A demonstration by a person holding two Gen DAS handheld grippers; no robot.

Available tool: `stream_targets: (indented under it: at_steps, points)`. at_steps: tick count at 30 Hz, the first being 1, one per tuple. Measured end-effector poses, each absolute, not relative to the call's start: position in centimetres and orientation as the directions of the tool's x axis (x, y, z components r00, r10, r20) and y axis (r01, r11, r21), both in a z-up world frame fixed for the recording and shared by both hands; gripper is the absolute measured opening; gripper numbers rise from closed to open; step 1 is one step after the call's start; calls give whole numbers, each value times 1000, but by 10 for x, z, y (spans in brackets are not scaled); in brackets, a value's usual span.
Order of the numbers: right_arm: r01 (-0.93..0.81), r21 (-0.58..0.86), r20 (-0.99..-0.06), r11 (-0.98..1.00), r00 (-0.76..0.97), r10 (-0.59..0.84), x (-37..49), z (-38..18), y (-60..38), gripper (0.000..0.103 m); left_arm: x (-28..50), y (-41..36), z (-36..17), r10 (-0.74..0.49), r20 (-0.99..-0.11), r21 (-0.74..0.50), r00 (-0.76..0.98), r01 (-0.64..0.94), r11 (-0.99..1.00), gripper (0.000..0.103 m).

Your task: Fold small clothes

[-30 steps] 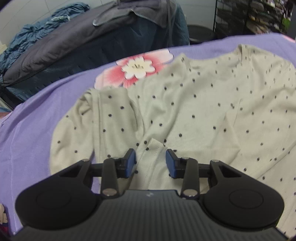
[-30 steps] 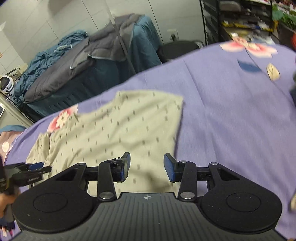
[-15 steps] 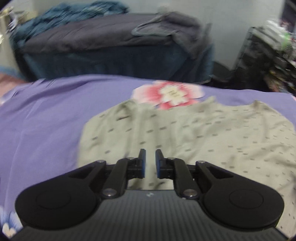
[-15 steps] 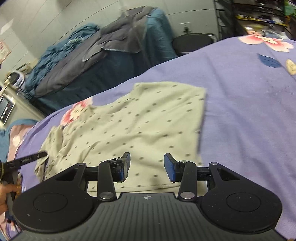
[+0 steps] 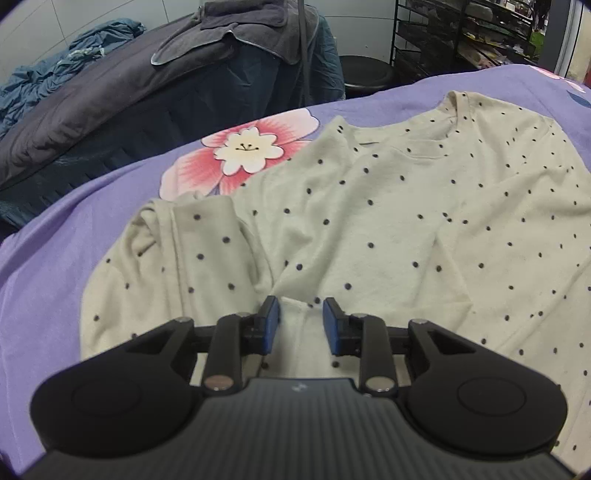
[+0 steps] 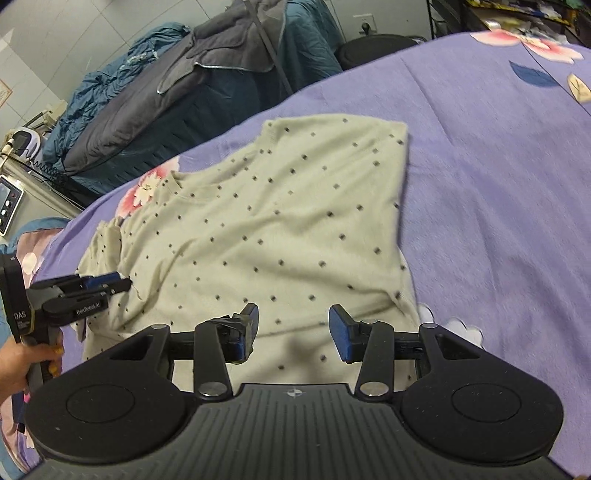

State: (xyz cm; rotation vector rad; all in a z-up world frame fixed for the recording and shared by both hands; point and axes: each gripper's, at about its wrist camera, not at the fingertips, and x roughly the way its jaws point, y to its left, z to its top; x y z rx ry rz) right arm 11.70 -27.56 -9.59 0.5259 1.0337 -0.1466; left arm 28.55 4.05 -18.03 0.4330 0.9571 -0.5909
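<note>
A cream shirt with dark dots point(image 5: 388, 221) lies spread on the purple flowered sheet point(image 5: 55, 258); its left sleeve is folded in over the body. My left gripper point(image 5: 301, 321) is open, its jaws on either side of the sleeve cuff point(image 5: 295, 314). In the right wrist view the shirt point(image 6: 277, 229) lies flat and my right gripper point(image 6: 293, 332) is open and empty over its near hem. The left gripper point(image 6: 118, 282) also shows there at the shirt's left edge, held by a hand.
A dark blue and grey bedding pile point(image 5: 147, 92) sits beyond the sheet's far edge. A black stool point(image 5: 365, 72) and wire shelves point(image 5: 461, 33) stand at the back right. A pink flower print point(image 5: 243, 151) lies by the shirt's collar.
The left gripper was nearly shut half a second ago and is now open around the cuff. The right gripper has moved in closer over the shirt's hem and stays open.
</note>
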Motion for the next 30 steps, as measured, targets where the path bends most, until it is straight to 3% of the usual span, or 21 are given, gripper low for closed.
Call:
stream_targets:
  at_steps: [3,4,7,15,18,21,24,26,30]
  points:
    - [365,352,-851,862,508,132,113,-97,-276,73,287,40,-179,-280,-861,71,425,645,761,27]
    - [363,351,-851,863,509,132,112,-97,-275,73,286,39,-179,-280,-864,74,419,656,751,18]
    - [370,356,-850,858,510,133,111,-97,-275,73,277,39,-173,-266,-859,102,438,654,750,3]
    - [362,372,-840,854,523,144,118,-97,-274,73,298,106,-144,-197,-798,27,570,360,933,3]
    - [354,372,-845,858,512,155,124,-99,-271,73,309,119,-151,-129,-824,74,552,330,941,12]
    - [348,386,-839,854,518,168,126,-97,-267,73,313,137,-146,-81,-823,81,562,257,963,73]
    - [340,390,-835,856,522,173,125,-95,-264,73,307,157,-135,-78,-784,64,616,206,977,77]
    - [338,390,-836,856,519,176,123,-95,-262,74,311,165,-137,-36,-803,78,594,165,983,77]
    - [359,393,-846,847,501,181,118,-100,-260,74,316,172,-156,-84,-870,0,485,171,985,77]
